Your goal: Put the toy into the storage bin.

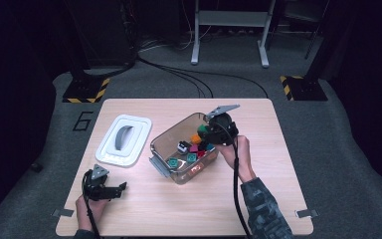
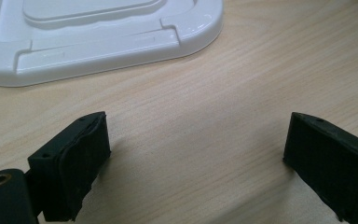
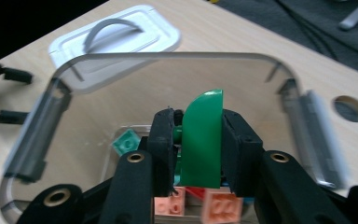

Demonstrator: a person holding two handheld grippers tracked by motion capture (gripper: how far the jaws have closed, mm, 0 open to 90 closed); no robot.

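Tabletop scene from above. The right gripper [image 1: 210, 130] is poised over the far right end of the clear plastic container [image 1: 166, 141] at the table's centre, its jaws clenched on a green curved piece [image 3: 202, 140], which stands upright between the pads above the container's opening. Loose toy bricks [image 1: 193, 152] in green, red, pink and orange lie on the container's floor beneath it. The left gripper [image 1: 117, 189] rests low at the near left of the wooden table [image 1: 268, 199], released, its two jaws wide apart over bare wood with nothing between them. The white lid [image 1: 124, 139], grey handle up, lies flat just left of the container and beyond the left gripper.
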